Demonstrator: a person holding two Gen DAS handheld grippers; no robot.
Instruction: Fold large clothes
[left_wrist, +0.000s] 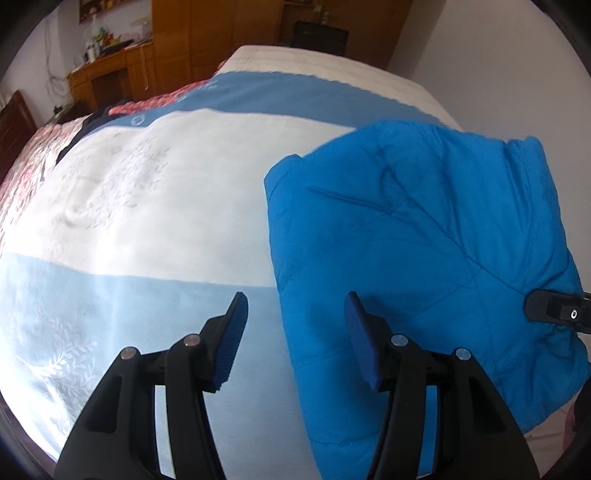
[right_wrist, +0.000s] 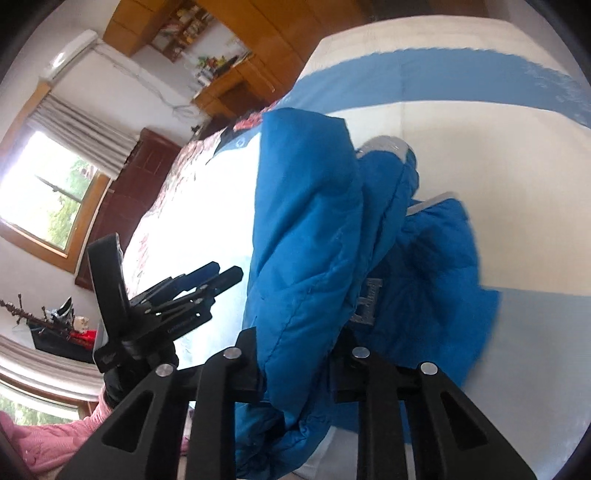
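A bright blue padded jacket (left_wrist: 417, 236) lies folded on the bed at the right of the left wrist view. My left gripper (left_wrist: 295, 321) is open and empty, its fingers straddling the jacket's near left edge just above the blanket. My right gripper (right_wrist: 295, 365) is shut on a thick fold of the jacket (right_wrist: 306, 229) and lifts that edge off the bed. It also shows in the left wrist view (left_wrist: 554, 310) at the jacket's right edge. The left gripper shows in the right wrist view (right_wrist: 207, 280), left of the jacket.
The bed is covered by a white and light blue blanket (left_wrist: 159, 206) with a floral quilt (left_wrist: 26, 162) at the far left. A wooden desk (left_wrist: 107, 74) and wardrobe (left_wrist: 207, 40) stand beyond the bed. A window (right_wrist: 48, 192) is at the left.
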